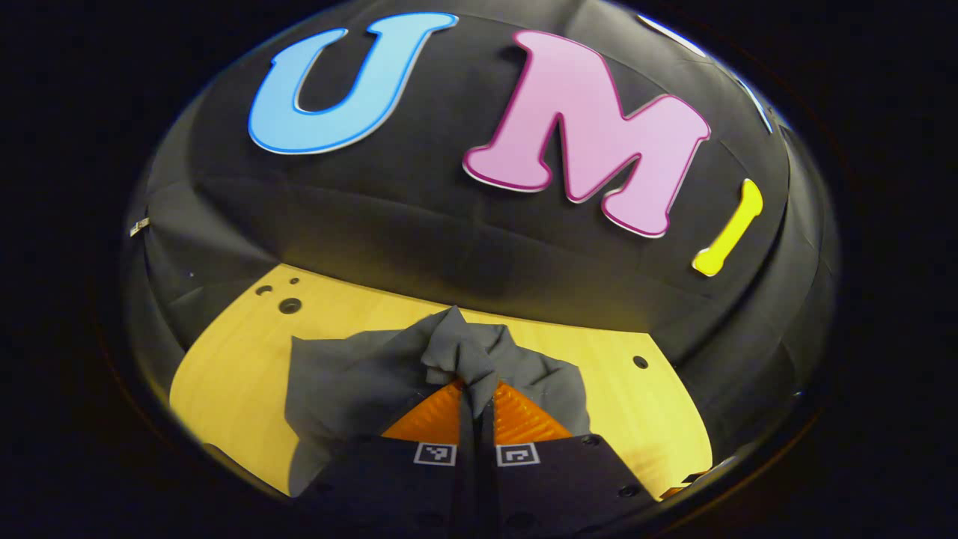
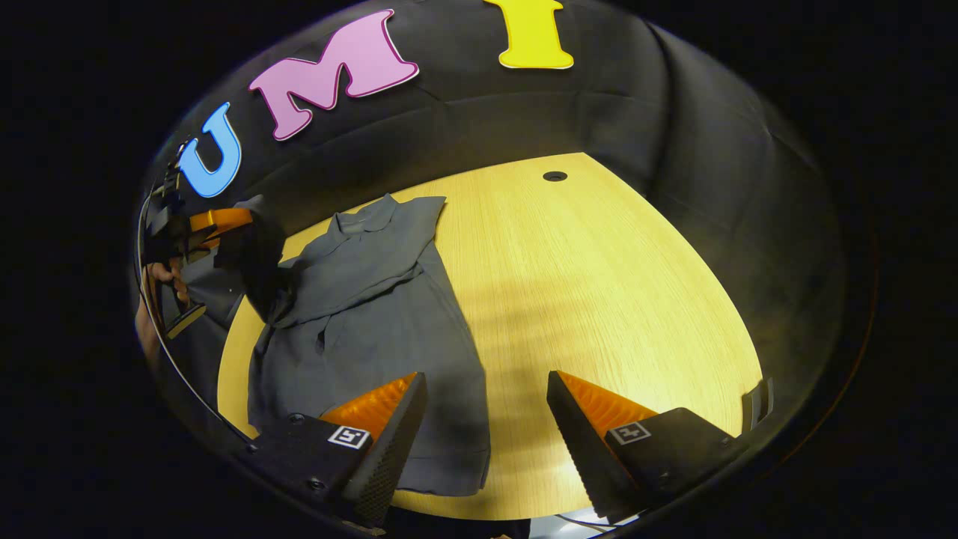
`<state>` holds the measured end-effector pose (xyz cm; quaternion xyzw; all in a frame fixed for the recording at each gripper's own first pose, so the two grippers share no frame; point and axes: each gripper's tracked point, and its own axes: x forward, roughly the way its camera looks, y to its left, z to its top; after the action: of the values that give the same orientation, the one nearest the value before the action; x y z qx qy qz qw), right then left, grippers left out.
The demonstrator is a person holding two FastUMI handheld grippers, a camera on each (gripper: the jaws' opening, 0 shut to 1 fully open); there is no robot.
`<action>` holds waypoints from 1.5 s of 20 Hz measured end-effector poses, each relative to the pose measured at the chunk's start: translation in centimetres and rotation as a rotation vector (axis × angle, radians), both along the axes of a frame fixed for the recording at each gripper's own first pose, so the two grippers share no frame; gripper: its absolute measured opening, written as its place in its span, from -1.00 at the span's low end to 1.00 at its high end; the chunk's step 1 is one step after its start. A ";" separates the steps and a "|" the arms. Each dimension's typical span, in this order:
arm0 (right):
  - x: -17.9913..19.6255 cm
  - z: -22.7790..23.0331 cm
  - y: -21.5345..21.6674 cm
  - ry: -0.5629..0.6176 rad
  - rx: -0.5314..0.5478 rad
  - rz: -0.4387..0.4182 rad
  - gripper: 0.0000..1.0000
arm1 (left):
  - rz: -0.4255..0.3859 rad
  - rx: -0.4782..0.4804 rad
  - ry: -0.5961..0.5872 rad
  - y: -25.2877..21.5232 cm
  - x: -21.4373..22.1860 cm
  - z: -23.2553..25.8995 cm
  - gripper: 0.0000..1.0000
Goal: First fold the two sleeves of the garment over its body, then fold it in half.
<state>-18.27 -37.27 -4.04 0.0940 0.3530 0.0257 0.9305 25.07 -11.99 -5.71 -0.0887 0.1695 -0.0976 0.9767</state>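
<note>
While a bunched sleeve [image 1: 458,352] is pinched between the closed jaws of the left gripper [image 1: 476,389], the fabric could slip free if pulled hard. The right gripper [image 2: 486,385] is held wide apart above the garment [image 2: 374,329], so the body is left unpinned and could be dragged across the table [image 2: 599,284].

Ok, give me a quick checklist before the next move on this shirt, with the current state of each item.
1. Left gripper shut on a bunch of the garment: ok.
2. That bunch lifted off the table, seen from the right gripper view at: ok.
3. One sleeve already folded over the body: ok.
4. Second sleeve laid flat over the body: not ok, it is bunched in the left gripper.
5. Right gripper open and holding nothing: ok.
6. Garment body smooth under the raised cloth: cannot tell.
</note>
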 end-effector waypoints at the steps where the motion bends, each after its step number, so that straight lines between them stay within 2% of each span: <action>1: 0.2 0.0 -0.1 0.003 -0.001 0.011 0.99 | -0.016 -0.011 0.010 -1.5 0.1 -0.4 -0.89; 8: 0.7 -0.7 -0.7 0.017 -0.024 0.090 0.99 | -0.100 -0.120 0.131 -9.8 0.8 -5.4 -0.89; 15: 0.3 -1.5 -0.5 0.041 -0.041 0.149 0.99 | -0.101 -0.021 0.191 -12.7 2.4 -10.0 -0.87; 19: 0.2 -1.7 0.0 0.039 -0.047 0.155 0.99 | -0.126 0.004 0.201 -13.5 2.2 -11.2 -0.64; 20: 0.1 -1.9 0.2 0.040 -0.054 0.157 0.99 | -0.137 0.005 0.197 -13.6 2.0 -11.2 -0.65; 21: -0.1 -2.3 0.3 0.048 -0.059 0.160 0.99 | -0.151 0.008 0.182 -13.7 1.6 -10.9 -0.53; 23: -0.6 -3.0 1.1 0.074 -0.043 0.164 0.99 | -0.183 0.026 0.141 -13.2 0.5 -10.3 0.09; 26: -1.0 -4.1 1.6 0.109 -0.019 0.148 0.99 | -0.160 0.114 0.104 -9.8 -1.5 -10.4 0.96; 29: -1.7 -4.7 1.8 0.131 -0.024 0.131 0.99 | -0.108 0.174 0.096 -4.4 -4.9 -10.8 0.92; 30: -1.9 -5.1 2.0 0.136 -0.024 0.127 0.99 | -0.094 0.182 0.103 -2.4 -6.3 -11.2 0.84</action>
<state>-20.18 -35.27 -9.13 0.0620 0.4210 0.0739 0.9019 18.75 -14.36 -16.91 0.0036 0.2317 -0.1226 0.9650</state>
